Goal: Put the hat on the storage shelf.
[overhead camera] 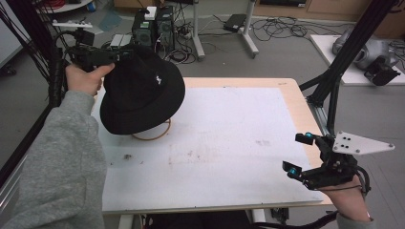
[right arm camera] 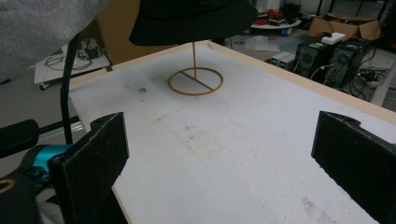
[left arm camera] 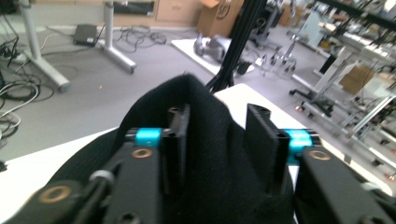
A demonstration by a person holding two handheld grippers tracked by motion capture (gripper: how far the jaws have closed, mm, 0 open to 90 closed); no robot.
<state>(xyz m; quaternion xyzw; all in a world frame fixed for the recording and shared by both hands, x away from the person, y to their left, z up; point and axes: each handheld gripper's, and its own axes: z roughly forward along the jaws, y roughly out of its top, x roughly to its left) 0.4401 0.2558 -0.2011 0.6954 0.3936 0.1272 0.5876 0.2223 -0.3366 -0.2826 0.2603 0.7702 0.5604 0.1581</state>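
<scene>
1. I see the black hat at the far left part of the bench, raised above the surface and tilted, with its crown toward the far side.
2. The hat sits on top of a thin wooden stand. In the right gripper view the stand's upright rod rises from a ring-shaped base that lies flat on the white bench top, and the hat brim hangs above that ring.
3. I read the left hand-held gripper as parted to a moderate width, with a fold of the hat fabric between its two black jaws. The left gripper view shows the fabric bulging up between the pads; I cannot tell whether the pads press on the fabric.
4. In the high view the left hand-held gripper meets the hat at its far left edge, and the grey sleeve enters from the bottom left.
5. The right hand-held gripper stands at the near right edge of the bench, well apart from the hat.
6. Its jaws are spread wide, with only bare bench surface between them in the right gripper view.
7. Faint smudges mark the white bench top near the middle.
</scene>
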